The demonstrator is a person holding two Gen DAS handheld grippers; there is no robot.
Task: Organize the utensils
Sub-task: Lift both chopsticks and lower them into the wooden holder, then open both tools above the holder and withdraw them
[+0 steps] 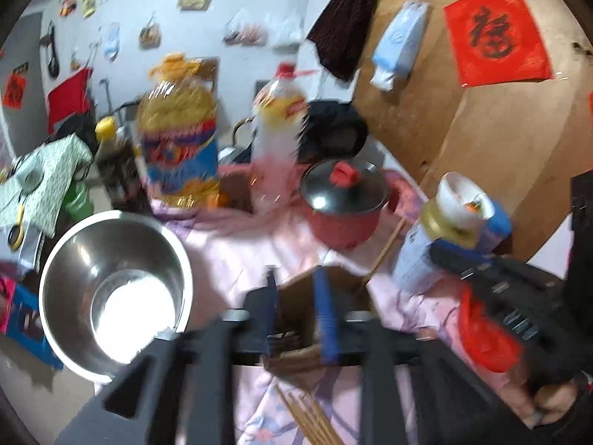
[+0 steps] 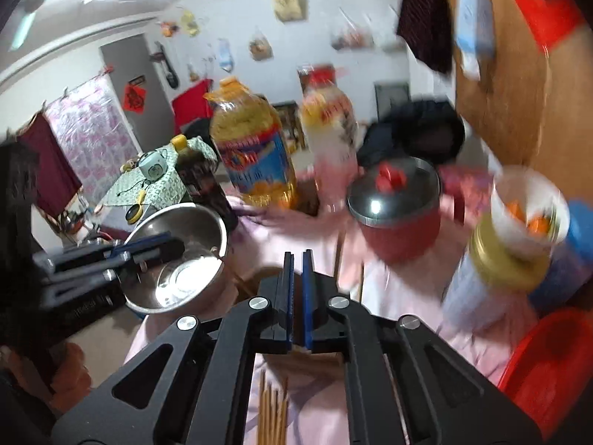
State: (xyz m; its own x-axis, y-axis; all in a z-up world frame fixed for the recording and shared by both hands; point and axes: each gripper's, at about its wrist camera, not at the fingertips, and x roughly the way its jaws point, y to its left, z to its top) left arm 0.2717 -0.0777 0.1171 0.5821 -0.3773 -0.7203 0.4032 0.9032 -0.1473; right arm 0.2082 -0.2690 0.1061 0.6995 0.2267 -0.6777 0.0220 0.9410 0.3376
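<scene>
Several wooden chopsticks (image 1: pixel 311 421) lie on the pink cloth just below my left gripper (image 1: pixel 296 282); they also show in the right wrist view (image 2: pixel 272 413). My left gripper is open and empty above a brown cardboard box (image 1: pixel 296 304). A single chopstick (image 1: pixel 385 250) leans out of that box toward the red pot. My right gripper (image 2: pixel 297 259) has its blue pads nearly together with nothing visible between them, above the same box (image 2: pixel 252 278). The right gripper also shows at the right of the left wrist view (image 1: pixel 493 278), the left gripper at the left of the right wrist view (image 2: pixel 163 250).
A steel bowl (image 1: pixel 111 289) stands at the left. A red pot with a lid (image 1: pixel 344 200), two oil bottles (image 1: pixel 178 129), a dark sauce bottle (image 1: pixel 115 163), a blue-and-white canister topped by a white cup (image 1: pixel 459 204) and a red bag (image 1: pixel 485 333) crowd the table.
</scene>
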